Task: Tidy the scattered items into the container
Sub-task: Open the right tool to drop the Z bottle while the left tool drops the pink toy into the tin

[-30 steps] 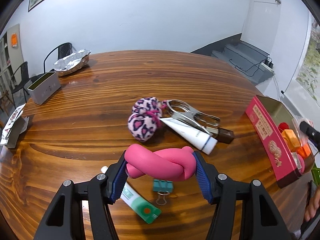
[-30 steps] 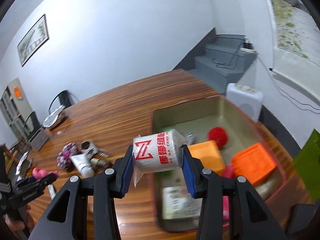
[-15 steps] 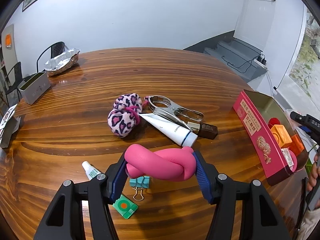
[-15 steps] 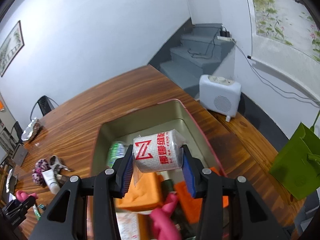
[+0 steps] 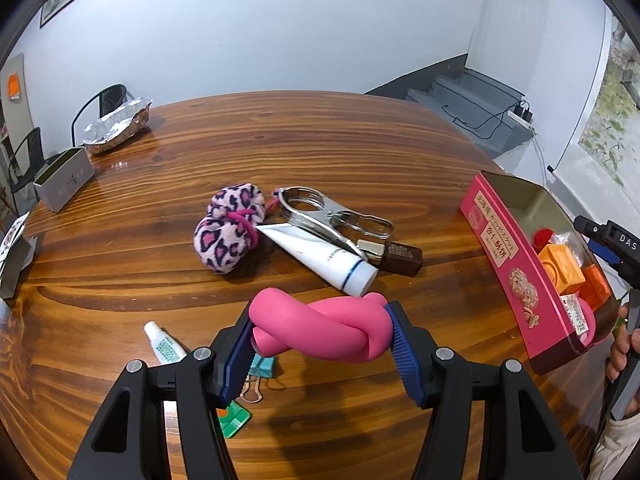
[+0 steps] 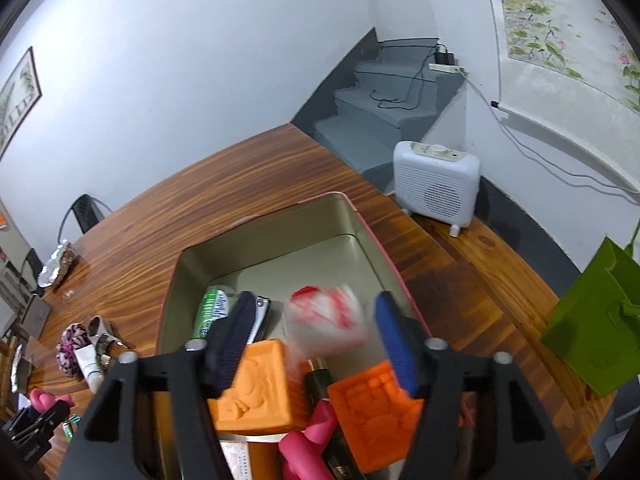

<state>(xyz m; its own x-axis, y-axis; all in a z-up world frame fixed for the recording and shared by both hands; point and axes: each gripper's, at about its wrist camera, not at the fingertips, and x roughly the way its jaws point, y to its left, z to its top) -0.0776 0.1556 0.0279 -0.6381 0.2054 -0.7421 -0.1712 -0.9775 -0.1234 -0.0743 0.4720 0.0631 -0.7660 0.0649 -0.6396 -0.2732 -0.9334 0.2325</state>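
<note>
the left tool (image 5: 320,332) grips a knotted pink foam tube (image 5: 320,330) crosswise between its blue pads, above the tabletop (image 5: 320,140). the open tin (image 5: 504,248) sits toward the tabletop's right edge, its long side facing the load, so the carry runs rightward. over the tin, the right tool (image 6: 316,336) has just been opening; its jaws stand apart, and a blurred white-and-red roll (image 6: 326,322) sits free between them, seemingly dropping among the orange blocks (image 6: 252,388).

Wooden table (image 5: 320,140) under tin (image 6: 200,264), clutter.
</note>
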